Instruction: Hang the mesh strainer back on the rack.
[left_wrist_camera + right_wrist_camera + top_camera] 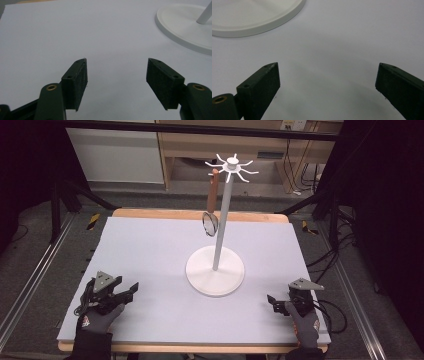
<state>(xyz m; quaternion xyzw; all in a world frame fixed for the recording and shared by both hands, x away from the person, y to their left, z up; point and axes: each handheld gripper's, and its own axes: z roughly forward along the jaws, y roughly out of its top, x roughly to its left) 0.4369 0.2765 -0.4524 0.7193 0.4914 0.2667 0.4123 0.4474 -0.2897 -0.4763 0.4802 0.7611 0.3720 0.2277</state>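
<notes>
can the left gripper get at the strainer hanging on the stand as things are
Probably yes. The left gripper rests open near the table's front edge, with bare surface between it and the stand. The strainer hangs on the stand's left side, unobstructed, though high up.

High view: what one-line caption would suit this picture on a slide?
A wooden-handled strainer hangs from a white hook stand; open left claw and right claw rest apart on the table.

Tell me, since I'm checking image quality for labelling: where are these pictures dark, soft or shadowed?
High view: room edges fall near black, while the table is evenly lit and the stand casts little shadow. Left gripper view: pads fairly sharp, the stand's base soft. Right gripper view: a faint curved shadow lies on the table between the jaws, and the base is blurred.
</notes>
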